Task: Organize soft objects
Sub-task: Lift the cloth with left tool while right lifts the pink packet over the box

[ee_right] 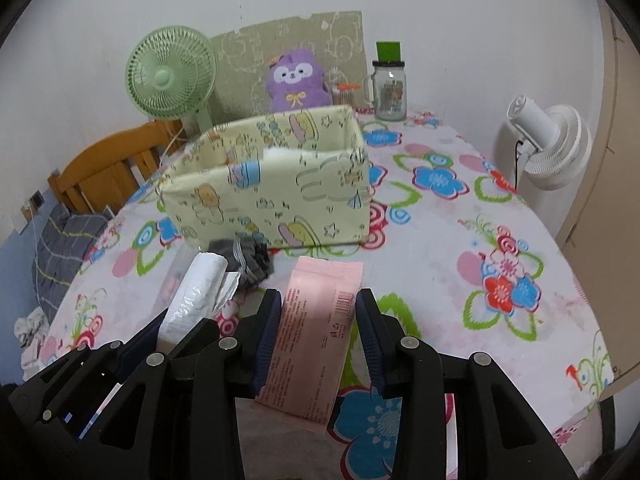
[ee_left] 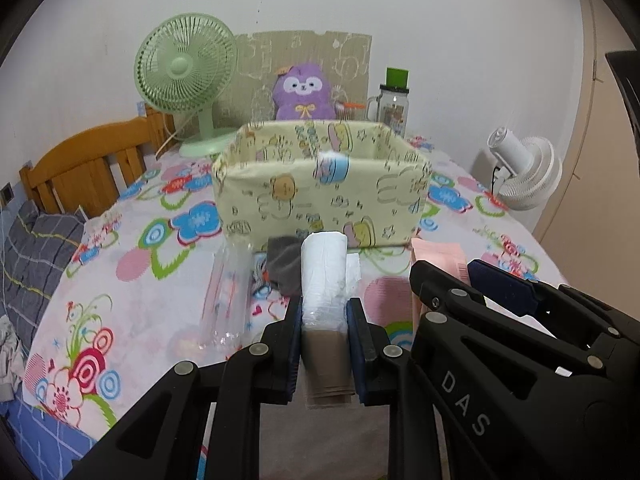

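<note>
My left gripper is shut on a white roll with a brown core, held above the table. In the right wrist view the left gripper and the white roll show at lower left. My right gripper is shut on a flat pink packet, lifted off the flowered tablecloth. In the left wrist view the right gripper and the pink packet sit at the right. A pale yellow cartoon-print fabric box stands open-topped just beyond both, with something white inside.
A grey cloth lies before the box, beside a clear plastic bottle on its side. Behind the box stand a green fan, a purple plush and a lidded glass mug. At the right edge stands a white fan; a wooden frame is left.
</note>
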Action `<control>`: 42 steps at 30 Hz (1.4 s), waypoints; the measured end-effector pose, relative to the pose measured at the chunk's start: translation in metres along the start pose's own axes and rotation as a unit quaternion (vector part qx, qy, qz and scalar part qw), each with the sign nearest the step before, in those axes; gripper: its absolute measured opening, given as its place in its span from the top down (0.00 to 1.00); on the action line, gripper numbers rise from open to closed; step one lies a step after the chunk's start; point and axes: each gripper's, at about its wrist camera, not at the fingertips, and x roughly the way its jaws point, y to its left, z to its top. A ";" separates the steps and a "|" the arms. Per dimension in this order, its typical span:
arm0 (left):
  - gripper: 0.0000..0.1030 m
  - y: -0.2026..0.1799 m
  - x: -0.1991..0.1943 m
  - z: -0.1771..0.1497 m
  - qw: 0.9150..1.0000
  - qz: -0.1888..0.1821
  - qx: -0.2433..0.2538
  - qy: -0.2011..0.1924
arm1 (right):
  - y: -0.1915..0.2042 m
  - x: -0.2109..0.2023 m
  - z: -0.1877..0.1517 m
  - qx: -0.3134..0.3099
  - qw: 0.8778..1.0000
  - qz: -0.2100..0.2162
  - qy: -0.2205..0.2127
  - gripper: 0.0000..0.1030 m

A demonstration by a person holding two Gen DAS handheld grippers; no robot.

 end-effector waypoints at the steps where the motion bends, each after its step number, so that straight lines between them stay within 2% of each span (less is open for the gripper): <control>1: 0.81 0.000 -0.002 0.002 1.000 0.000 0.000 -0.002 | 0.000 -0.003 0.003 0.000 1.000 0.000 -0.004 0.59; 24: 0.81 -0.010 -0.039 0.063 0.998 -0.008 0.010 -0.064 | -0.001 -0.048 0.063 0.004 0.997 0.009 -0.071 0.59; 42: 0.81 -0.005 -0.036 0.099 0.996 0.000 0.010 -0.090 | 0.001 -0.046 0.103 0.003 0.995 0.018 -0.098 0.59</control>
